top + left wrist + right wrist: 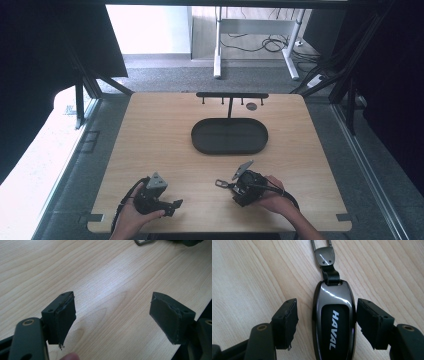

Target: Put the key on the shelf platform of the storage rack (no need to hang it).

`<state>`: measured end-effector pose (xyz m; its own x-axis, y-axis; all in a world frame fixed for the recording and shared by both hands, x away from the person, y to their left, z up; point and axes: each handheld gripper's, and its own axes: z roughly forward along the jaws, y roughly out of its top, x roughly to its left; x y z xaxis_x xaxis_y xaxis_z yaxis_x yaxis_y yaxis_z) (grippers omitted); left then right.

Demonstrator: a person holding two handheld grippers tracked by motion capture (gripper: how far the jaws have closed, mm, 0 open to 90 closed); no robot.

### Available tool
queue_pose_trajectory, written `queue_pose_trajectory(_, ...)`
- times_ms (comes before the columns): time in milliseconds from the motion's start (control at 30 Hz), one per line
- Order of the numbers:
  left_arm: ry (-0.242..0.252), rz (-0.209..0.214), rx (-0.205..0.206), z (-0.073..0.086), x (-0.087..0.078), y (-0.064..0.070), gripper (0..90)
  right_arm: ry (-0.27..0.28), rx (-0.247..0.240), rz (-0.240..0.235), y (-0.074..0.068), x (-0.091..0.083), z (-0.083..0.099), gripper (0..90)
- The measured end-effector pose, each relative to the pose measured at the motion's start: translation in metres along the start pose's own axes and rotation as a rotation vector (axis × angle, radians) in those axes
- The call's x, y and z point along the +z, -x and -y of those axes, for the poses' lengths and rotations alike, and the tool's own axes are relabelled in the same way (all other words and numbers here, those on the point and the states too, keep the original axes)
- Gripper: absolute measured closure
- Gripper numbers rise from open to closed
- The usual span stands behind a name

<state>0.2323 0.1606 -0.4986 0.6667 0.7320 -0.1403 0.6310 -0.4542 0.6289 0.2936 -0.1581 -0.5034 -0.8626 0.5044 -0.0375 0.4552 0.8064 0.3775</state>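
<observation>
A glossy dark key fob (334, 325) with white HAVAL lettering lies flat on the wooden table (165, 135). A strap joins it to a metal clasp (325, 255). My right gripper (327, 306) is open around the fob: the right pad is at its side and the left pad stands a little apart. In the high view the right gripper (231, 186) is at the front right of the table, with the clasp (220, 183) poking out to its left. My left gripper (112, 298) is open over bare wood and sits at the front left (175, 204).
A black oval tray (200, 142) rests in the middle of the table. Behind it stands a black rack with small hooks (231, 95), with a small dark disc (251, 106) next to it. The table's front edge is close under both hands.
</observation>
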Motion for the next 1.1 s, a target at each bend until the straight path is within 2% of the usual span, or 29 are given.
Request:
queue_pose_trajectory(133, -0.005, 0.001, -0.001, 0.0003, 0.0019, 0.0002, 21.2, -0.023, 0.006, 0.0, 0.0002, 0.0044, 0.0017, 33.9)
queue_pose_trajectory(467, -0.013, 0.002, 0.01, 0.0001, 0.0036, 0.0015, 21.0, -0.014, 0.027, -0.02, 0.0024, 0.005, 0.0026, 36.3)
queue_pose_trajectory(633, -0.014, 0.0, 0.003, 0.0006, 0.0038, 0.0011, 21.0, -0.012, 0.041, -0.028, 0.0084, 0.0036, 0.0025, 48.3)
queue_pose_trajectory(767, -0.017, 0.002, 0.005, 0.0009, 0.0049, 0.0002, 21.0, -0.022, 0.026, -0.029, 0.009, 0.0036, 0.0014, 48.8)
queue_pose_trajectory(1100, -0.022, 0.002, 0.006, 0.0009, 0.0065, 0.001, 21.0, -0.03, 0.033, -0.027, 0.0084, 0.0035, 0.0, 49.2)
